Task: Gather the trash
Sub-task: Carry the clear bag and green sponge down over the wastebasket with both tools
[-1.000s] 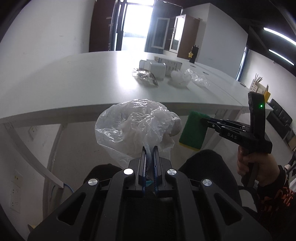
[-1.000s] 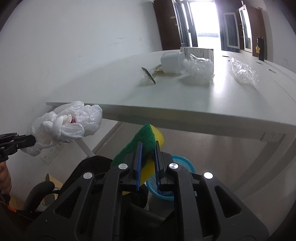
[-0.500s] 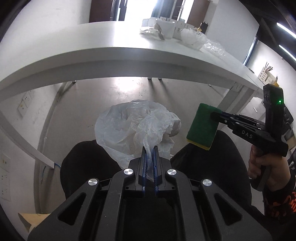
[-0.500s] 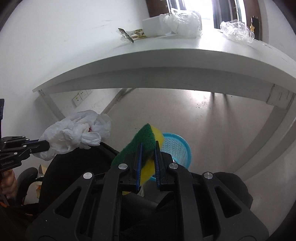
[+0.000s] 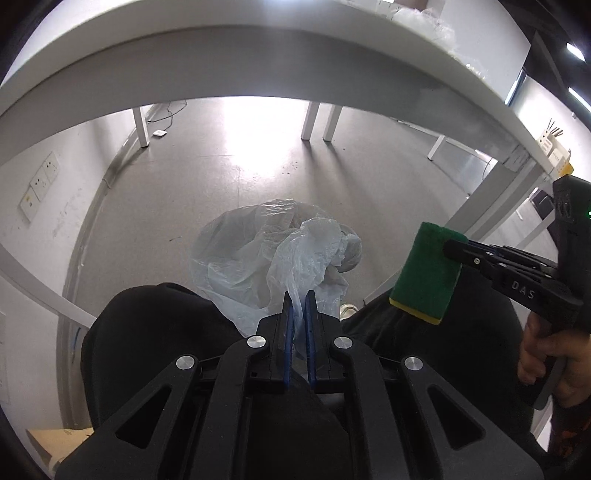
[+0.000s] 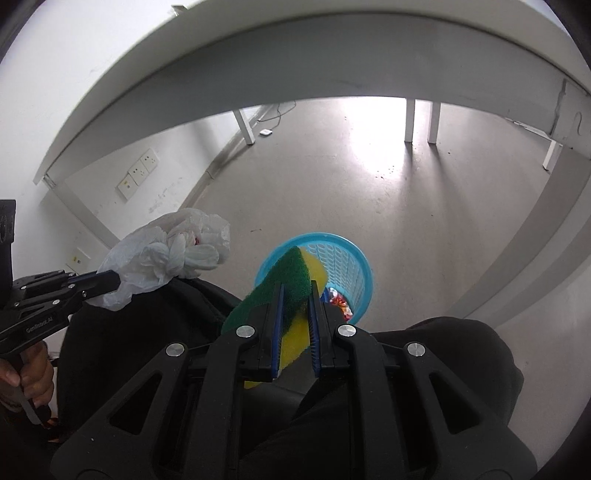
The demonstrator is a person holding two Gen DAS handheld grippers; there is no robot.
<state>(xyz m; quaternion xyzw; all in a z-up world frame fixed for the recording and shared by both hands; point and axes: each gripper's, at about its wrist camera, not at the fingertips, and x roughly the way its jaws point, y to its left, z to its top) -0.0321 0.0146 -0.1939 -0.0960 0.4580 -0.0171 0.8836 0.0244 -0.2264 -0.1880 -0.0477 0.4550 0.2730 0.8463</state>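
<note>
My left gripper (image 5: 298, 295) is shut on a crumpled clear plastic bag (image 5: 273, 254), which hangs in front of the fingers above the floor and the person's dark-clothed knees. In the right wrist view the same bag (image 6: 173, 254) shows at the left, held by the left gripper (image 6: 110, 282). My right gripper (image 6: 295, 288) is shut on a green and yellow sponge (image 6: 291, 284), held over a blue plastic basket (image 6: 351, 266) that stands on the floor with coloured wrappers inside. The left wrist view shows the sponge (image 5: 424, 273) at the right, in the right gripper (image 5: 448, 249).
Both grippers are below the edge of the white table (image 5: 258, 62), whose legs (image 5: 308, 122) stand on the grey floor beyond. A slanted table leg (image 6: 517, 258) rises right of the basket. Wall sockets (image 6: 138, 177) sit on the left wall. Clear wrappers (image 5: 432, 18) lie on the tabletop.
Both grippers have sunk from table height to below the table edge and tilted downward, still holding the bag and the sponge. The blue basket has come fully into the right wrist view.
</note>
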